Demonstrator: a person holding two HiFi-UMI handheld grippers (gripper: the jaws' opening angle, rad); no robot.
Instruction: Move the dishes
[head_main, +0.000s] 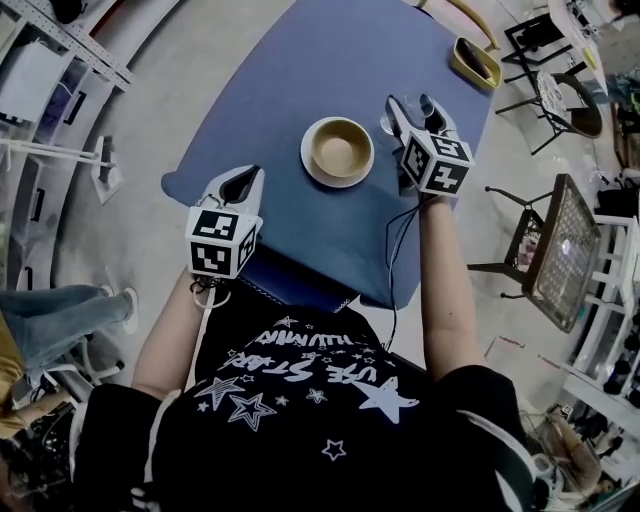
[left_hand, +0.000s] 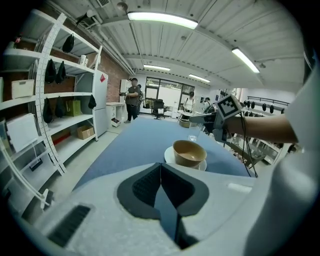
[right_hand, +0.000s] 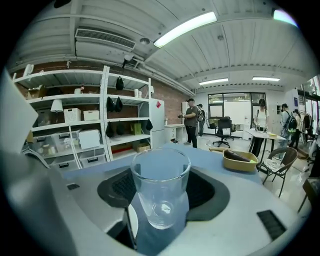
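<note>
On the blue table (head_main: 290, 80) a tan bowl (head_main: 339, 148) sits on a white plate (head_main: 312, 168); the left gripper view shows the same bowl (left_hand: 189, 152) ahead of the jaws. A clear empty glass (right_hand: 161, 195) stands upright just right of the bowl, between the pads of my right gripper (right_hand: 161, 175), which is shut on it. From above, the right gripper (head_main: 415, 108) reaches in from the table's right side, with the glass (head_main: 386, 123) at its tips. My left gripper (head_main: 243, 180) hovers at the near left edge, shut and holding nothing, its jaws (left_hand: 160, 167) aimed at the bowl.
A yellow oblong dish (head_main: 475, 60) with something dark in it lies at the table's far right corner. Chairs (head_main: 545, 250) stand off the right side, white shelving (left_hand: 55, 115) along the left. People (left_hand: 133, 97) stand far down the room.
</note>
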